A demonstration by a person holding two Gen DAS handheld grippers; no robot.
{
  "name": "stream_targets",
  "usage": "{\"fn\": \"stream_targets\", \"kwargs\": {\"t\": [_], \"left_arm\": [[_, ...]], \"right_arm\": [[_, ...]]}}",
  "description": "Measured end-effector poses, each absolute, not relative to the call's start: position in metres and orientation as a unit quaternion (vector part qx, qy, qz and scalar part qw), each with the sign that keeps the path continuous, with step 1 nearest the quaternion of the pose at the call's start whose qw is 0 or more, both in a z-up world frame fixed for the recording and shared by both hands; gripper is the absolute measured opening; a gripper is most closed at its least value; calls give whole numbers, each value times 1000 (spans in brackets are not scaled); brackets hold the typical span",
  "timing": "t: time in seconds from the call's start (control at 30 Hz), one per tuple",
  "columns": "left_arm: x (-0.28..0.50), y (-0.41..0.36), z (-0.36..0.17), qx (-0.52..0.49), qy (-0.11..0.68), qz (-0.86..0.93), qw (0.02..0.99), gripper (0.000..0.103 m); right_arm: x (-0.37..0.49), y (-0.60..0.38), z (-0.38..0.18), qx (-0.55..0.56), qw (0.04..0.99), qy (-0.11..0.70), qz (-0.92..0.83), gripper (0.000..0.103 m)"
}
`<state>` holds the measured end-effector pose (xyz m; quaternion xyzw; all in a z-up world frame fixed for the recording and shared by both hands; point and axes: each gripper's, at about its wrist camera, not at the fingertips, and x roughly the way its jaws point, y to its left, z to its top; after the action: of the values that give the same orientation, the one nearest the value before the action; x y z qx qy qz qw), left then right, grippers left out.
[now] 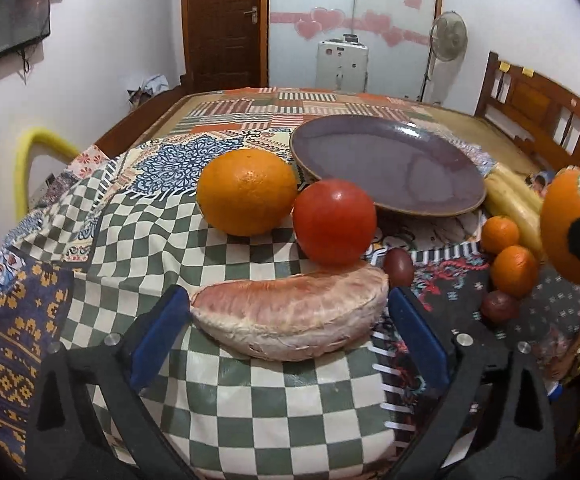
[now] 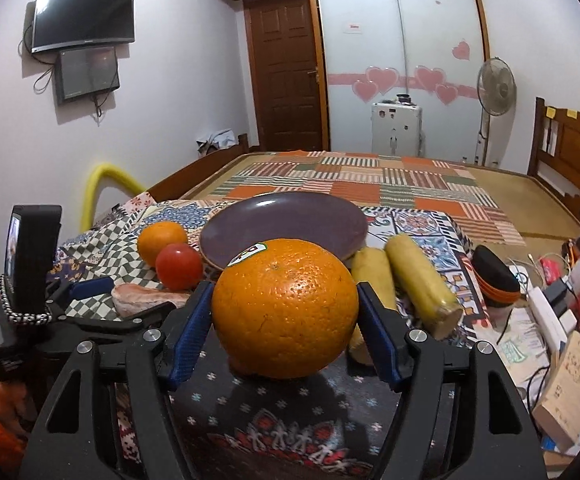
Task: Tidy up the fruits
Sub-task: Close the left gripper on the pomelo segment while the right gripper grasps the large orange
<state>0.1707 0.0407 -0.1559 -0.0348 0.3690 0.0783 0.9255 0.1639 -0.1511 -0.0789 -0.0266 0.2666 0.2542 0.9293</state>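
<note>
- Left wrist view: the left gripper (image 1: 290, 312) is positioned around a pale pink peeled pomelo segment (image 1: 290, 316). The blue pads flank its two ends; whether they press on it or merely bracket it cannot be told.
- The glazed purple ceramic plate (image 1: 389, 160) is taken as landmark. The segment lies well in front of it on the patchwork cloth (image 1: 150, 220).
- A round red tomato (image 1: 334, 222) sits just before the plate rim, and a large plain orange (image 1: 246, 192) just left of the rim.
- Two small tangerines (image 1: 507, 252) and yellow bananas (image 1: 513, 200) lie to the right of the plate.
- Right wrist view: the right gripper (image 2: 285, 320) is clamped on a large stickered orange (image 2: 285, 308), which is held above the cloth, in front of the plate (image 2: 290, 220).
- Risk: the soft segment may be crushed or torn if squeezed hard; if gripped lightly at its tapered ends, it may slip out.
- Risk: the round orange may roll from the pads, or off the shallow plate once released.
- Risk: the tomato may be knocked as the segment is carried towards the plate.
</note>
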Motion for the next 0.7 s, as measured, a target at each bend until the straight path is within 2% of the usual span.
{"fn": "stream_targets", "kwargs": {"t": [0.2,0.47,0.7], "left_arm": [[164,44,-158,-6,370,46,928,98],[147,57,-154,20,384,5,923,86],[136,70,-149,-5,393,10,920,86]], "right_arm": [[165,-162,-85,-19,930,272,248,67],[164,-172,-85,-12,930,273,247,67],[162,-172,-84,-18,929,270,251,67]]}}
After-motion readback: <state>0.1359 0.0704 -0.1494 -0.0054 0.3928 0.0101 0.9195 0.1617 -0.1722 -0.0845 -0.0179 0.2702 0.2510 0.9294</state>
